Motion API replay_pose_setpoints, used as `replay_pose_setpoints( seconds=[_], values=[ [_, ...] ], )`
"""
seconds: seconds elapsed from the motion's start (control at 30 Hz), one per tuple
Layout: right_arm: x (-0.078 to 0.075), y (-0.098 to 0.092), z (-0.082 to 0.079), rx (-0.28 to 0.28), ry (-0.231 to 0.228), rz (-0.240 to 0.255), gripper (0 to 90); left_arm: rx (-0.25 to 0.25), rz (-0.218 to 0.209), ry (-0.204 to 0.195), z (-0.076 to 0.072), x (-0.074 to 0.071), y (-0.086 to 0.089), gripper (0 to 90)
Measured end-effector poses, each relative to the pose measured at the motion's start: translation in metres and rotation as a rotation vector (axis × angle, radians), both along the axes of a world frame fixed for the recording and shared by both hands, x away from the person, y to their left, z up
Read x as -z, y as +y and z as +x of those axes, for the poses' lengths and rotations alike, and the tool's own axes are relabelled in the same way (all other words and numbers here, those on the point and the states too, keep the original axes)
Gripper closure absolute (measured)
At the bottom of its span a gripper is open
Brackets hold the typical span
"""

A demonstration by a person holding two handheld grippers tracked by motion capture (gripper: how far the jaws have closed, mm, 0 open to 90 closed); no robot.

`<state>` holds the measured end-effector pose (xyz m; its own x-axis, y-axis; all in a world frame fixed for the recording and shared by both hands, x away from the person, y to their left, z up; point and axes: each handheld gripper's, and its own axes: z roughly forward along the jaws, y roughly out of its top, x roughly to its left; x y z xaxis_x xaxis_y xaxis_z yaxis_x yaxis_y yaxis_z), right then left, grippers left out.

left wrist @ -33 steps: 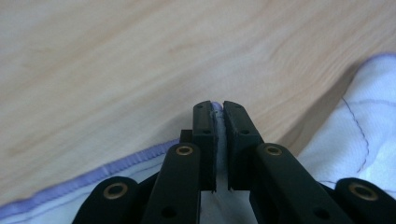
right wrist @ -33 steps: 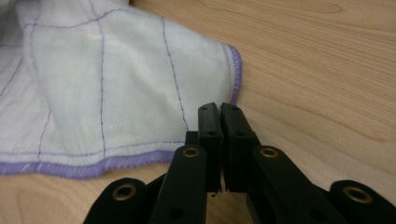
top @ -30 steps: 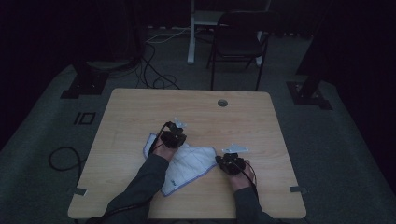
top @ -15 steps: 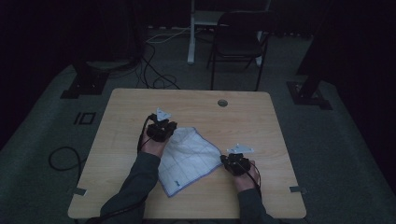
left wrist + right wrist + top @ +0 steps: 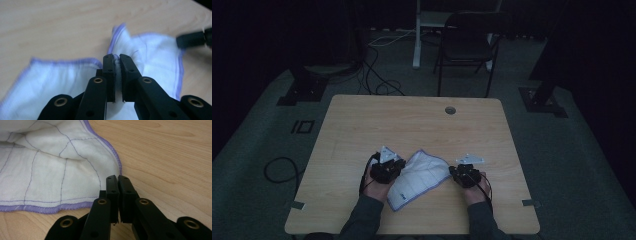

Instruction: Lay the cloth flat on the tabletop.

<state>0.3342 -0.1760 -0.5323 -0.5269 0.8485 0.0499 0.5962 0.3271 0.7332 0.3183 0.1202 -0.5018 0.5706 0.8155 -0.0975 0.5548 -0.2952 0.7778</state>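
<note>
Left gripper: my left gripper (image 5: 388,169) sits at the cloth's left edge; in the left gripper view (image 5: 115,62) its jaws stand narrow with a pinch of fabric between the pads, and they have just been easing apart a little.
Cloth: the white cloth (image 5: 419,177) with the purple hem lies near my side of the table, between my two tools, folded over on itself into a rough wedge.
Right gripper: my right gripper (image 5: 466,175) rests at the cloth's right corner; in the right gripper view (image 5: 117,181) the jaws are pressed together right at the hem, and I cannot tell whether any thread is caught between them.
Step in hand: I judge I am mid-fold, laying the left edge down over the rest.
Next move: I reckon it calls for letting the left pinch go cleanly, with the right corner kept pinned so the fold does not slide.
Surface: a pale wooden table (image 5: 362,125), bare apart from the cloth, with a round cable hole (image 5: 450,110) near the far edge.
Room: dark; grey carpet, a black chair (image 5: 467,47) beyond the table, cables (image 5: 377,75) trailing on the floor.
</note>
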Motion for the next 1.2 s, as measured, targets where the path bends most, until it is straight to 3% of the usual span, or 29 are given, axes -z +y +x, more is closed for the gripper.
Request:
replay_pose_setpoints(
  seconds=[0.17,0.3,0.53,0.67,0.77,0.9,0.97,1.2],
  values=[
    [0.000,0.000,0.000,0.003,-0.002,-0.009,88.4,0.030,0.031,0.062,-0.022,0.023,0.000,77.2],
    [0.000,0.000,0.000,0.006,-0.001,-0.019,88.4,0.026,0.015,0.067,-0.033,0.028,0.005,72.4],
    [0.001,-0.001,0.001,0.011,-0.004,-0.038,88.4,0.033,0.065,0.049,-0.046,0.023,0.012,69.2],
    [0.002,-0.003,0.001,0.025,-0.008,-0.048,88.3,0.068,0.087,-0.003,-0.050,0.010,0.007,68.8],
    [0.002,-0.005,0.002,0.030,-0.007,-0.048,88.2,0.077,0.084,-0.030,-0.045,0.001,0.004,68.8],
    [0.002,-0.005,0.001,0.027,-0.007,-0.048,88.0,0.084,0.089,-0.037,-0.027,-0.005,-0.003,67.3],
    [0.003,-0.006,0.002,0.026,-0.005,-0.042,87.9,0.076,0.106,-0.043,-0.017,-0.004,-0.007,64.9],
    [0.004,-0.006,0.002,0.022,-0.002,-0.043,87.9,0.070,0.095,-0.014,0.009,0.006,-0.011,58.4]
  ],
)
